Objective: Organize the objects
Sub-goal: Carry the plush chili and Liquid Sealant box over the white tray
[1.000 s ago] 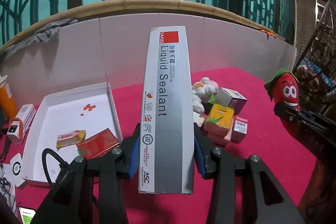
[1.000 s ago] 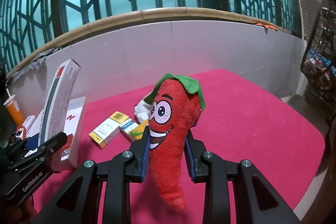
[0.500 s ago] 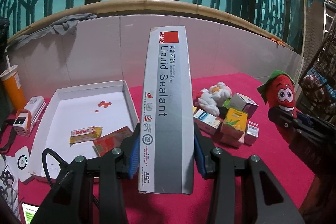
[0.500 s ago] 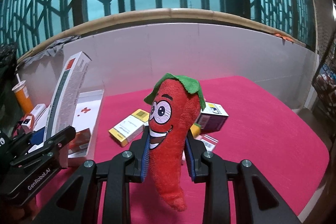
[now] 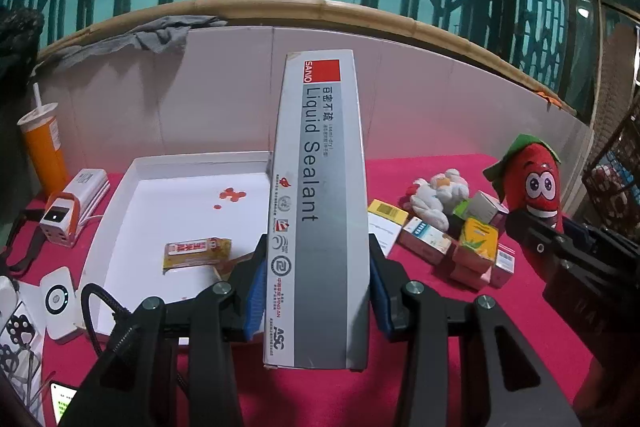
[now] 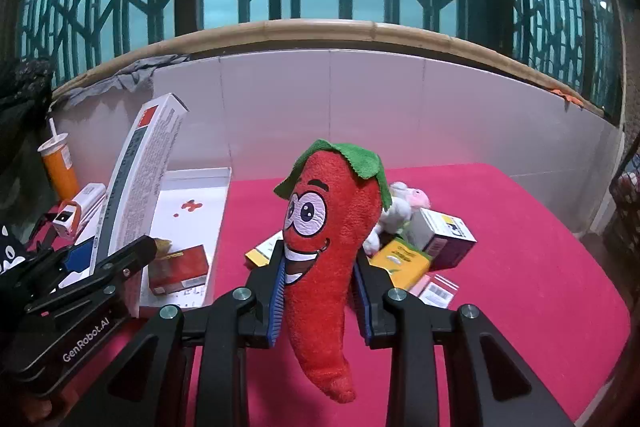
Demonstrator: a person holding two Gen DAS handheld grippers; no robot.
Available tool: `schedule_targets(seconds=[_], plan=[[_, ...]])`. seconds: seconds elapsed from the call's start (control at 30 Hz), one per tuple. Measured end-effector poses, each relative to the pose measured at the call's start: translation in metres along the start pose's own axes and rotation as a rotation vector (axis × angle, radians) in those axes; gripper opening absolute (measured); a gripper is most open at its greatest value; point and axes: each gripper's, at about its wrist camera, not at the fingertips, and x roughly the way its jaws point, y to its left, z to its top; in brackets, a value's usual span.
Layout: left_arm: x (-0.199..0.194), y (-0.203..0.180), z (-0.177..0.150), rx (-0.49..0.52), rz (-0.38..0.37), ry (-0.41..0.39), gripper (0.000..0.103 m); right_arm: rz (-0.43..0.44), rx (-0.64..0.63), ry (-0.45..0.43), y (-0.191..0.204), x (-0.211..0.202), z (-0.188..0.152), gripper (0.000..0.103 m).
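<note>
left tool (image 5: 316, 291) grips the sealant box (image 5: 320, 195) low; right tool (image 6: 320, 291) squeezes the plush chili (image 6: 328, 251). the tall box may pivot or knock the tray (image 5: 120, 227) wall when lowered.

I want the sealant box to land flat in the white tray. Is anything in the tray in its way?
Partly. A yellow packet and a red box lie at the near end of the white tray. The far part shows only small red marks. The Liquid Sealant box is clamped upright in the left gripper.
</note>
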Motion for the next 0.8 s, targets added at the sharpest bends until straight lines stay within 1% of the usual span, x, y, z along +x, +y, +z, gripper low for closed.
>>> schedule_targets(seconds=[0.47,0.8], plan=[[-0.001,0.037,0.0,-0.065,0.038,-0.01,0.042,0.043,-0.078,0.003,0.046,0.01,0.012,0.031],[0.001,0.078,0.007,-0.101,0.117,-0.008,0.043,0.081,-0.129,-0.005,0.084,0.024,0.021,0.031]])
